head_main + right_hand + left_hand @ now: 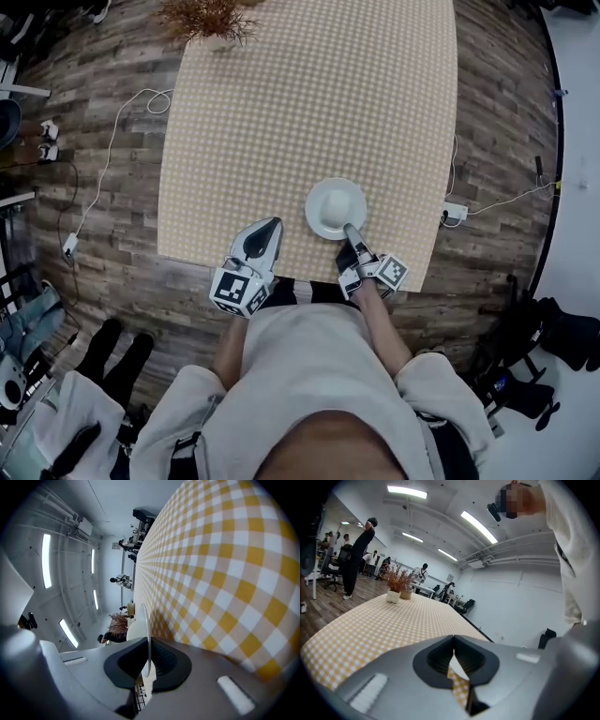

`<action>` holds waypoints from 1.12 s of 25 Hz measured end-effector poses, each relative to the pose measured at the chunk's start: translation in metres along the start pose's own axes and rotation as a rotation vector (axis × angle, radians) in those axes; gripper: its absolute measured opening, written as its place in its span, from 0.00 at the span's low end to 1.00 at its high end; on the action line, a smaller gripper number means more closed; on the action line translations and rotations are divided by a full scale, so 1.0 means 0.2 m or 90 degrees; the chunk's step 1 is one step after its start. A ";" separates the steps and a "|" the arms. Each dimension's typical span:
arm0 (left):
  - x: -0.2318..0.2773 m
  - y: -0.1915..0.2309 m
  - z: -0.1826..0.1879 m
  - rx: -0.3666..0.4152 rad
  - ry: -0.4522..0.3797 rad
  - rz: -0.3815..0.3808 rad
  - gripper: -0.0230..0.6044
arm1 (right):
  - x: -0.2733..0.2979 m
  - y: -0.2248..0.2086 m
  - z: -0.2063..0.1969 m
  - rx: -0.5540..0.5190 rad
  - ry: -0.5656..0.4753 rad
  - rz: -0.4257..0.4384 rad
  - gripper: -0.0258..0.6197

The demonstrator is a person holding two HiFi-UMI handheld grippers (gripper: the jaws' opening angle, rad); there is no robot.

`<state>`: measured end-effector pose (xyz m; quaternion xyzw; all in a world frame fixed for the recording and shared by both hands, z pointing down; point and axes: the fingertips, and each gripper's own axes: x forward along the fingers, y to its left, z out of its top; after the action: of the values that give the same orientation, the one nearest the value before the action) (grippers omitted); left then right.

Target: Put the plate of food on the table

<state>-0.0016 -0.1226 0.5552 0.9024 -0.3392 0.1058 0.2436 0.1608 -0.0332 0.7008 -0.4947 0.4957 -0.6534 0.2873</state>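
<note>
Nearest the person, the right gripper [351, 231] has its jaws pinched nearly together on the near rim of a round white plate [336, 208] carrying a pale mound. Holding it by the edge probably keeps it level. The plate lies just ahead of those jaws, on or barely above the yellow-and-white checked tablecloth [309, 103]. To their left, the left gripper [270, 226] holds nothing, its jaws together. Far beyond both stands a dried reddish-brown plant [208, 17]. All around is grey wood-plank floor [506, 94], crossed by a white cable [111, 141].
</note>
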 end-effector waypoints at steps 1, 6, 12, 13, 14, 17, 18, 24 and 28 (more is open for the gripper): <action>-0.01 0.00 -0.01 -0.003 0.000 0.002 0.05 | 0.00 -0.01 0.00 -0.002 0.003 -0.002 0.05; -0.01 0.00 0.00 -0.005 -0.003 0.012 0.05 | 0.04 0.01 0.04 -0.003 0.010 0.002 0.05; -0.04 0.05 0.02 -0.008 -0.006 0.022 0.05 | 0.23 0.10 0.08 0.012 0.020 0.015 0.05; -0.04 0.06 0.02 -0.010 -0.005 0.024 0.05 | 0.27 0.11 0.09 0.013 0.021 0.016 0.05; -0.04 0.06 0.01 -0.012 -0.004 0.026 0.05 | 0.31 0.13 0.11 0.015 0.022 0.019 0.05; -0.04 0.06 0.02 -0.017 -0.006 0.033 0.05 | 0.41 0.19 0.17 0.015 0.019 0.028 0.05; -0.04 0.06 0.03 -0.017 -0.008 0.034 0.05 | 0.44 0.21 0.19 0.013 0.019 0.029 0.05; -0.08 0.09 0.07 -0.017 -0.019 0.045 0.05 | 0.61 0.29 0.31 -0.002 0.014 0.017 0.05; -0.11 0.12 0.06 -0.022 -0.021 0.059 0.05 | 0.76 0.36 0.40 0.007 0.009 0.035 0.05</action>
<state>-0.0332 -0.1326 0.5456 0.8830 -0.3862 0.0963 0.2487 0.1737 -0.2189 0.6904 -0.4747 0.5075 -0.6515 0.3044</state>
